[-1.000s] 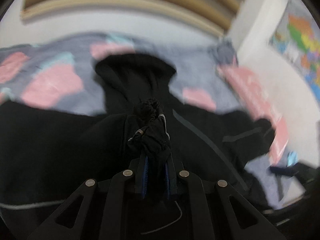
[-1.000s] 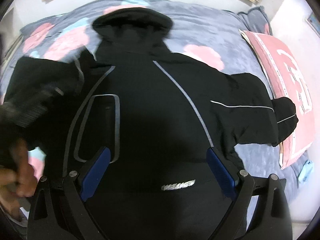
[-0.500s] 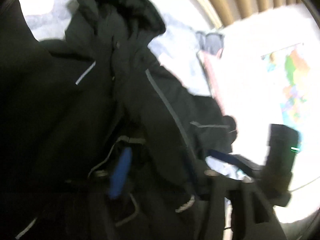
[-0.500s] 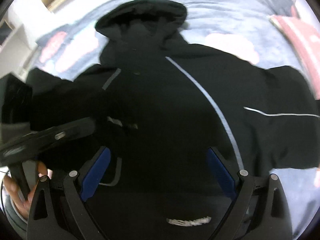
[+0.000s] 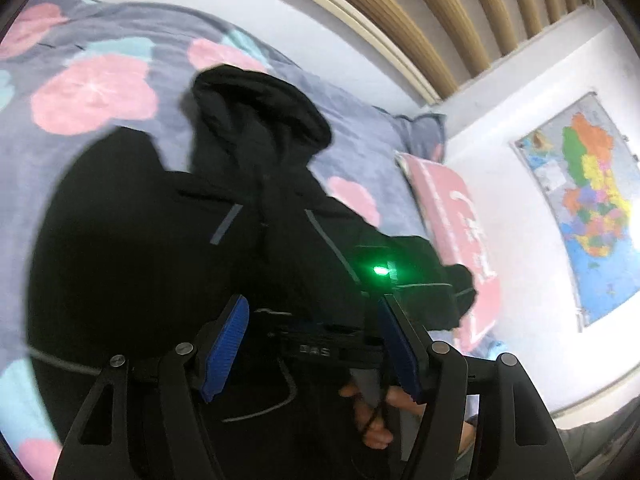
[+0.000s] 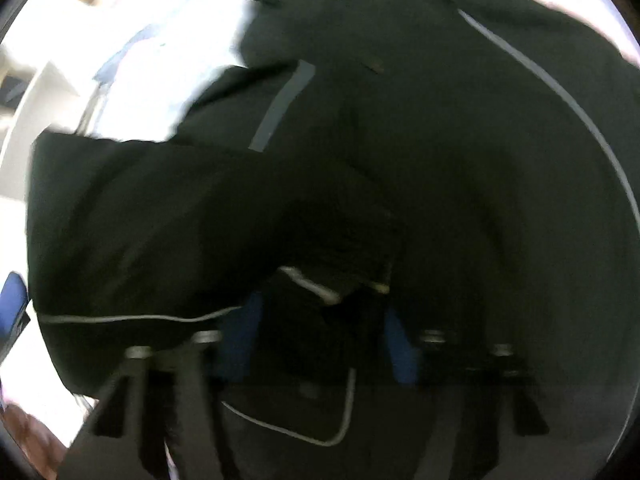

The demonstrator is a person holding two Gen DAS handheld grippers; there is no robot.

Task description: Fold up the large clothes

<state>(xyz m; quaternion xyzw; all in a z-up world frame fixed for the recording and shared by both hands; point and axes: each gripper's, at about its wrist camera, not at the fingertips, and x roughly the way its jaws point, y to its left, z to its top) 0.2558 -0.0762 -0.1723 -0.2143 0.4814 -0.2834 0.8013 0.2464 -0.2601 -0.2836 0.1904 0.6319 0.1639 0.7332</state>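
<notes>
Black hooded jacket (image 5: 168, 240) lies spread on the bed (image 5: 92, 92), hood toward the headboard, one sleeve reaching to the pink pillow (image 5: 460, 216). Left claw (image 5: 312, 350) is spread wide above the jacket's lower body, holding nothing. Right claw (image 6: 320, 344) is low over the dark fabric, view blurred; blue pads stand apart with cloth bunched between them; contact cannot be told.

1 black hooded jacket (image 5: 168, 248), 1 hood (image 5: 256, 100). 1 floral bedspread (image 5: 92, 92). 1 pink pillow (image 5: 452, 208), 1 grey pillow (image 5: 424, 132). 1 wall map (image 5: 588, 224). 2 grippers: left gripper (image 5: 312, 344), right gripper (image 6: 320, 344). 1 bare hand (image 5: 372, 412). Right wrist view blurred.
</notes>
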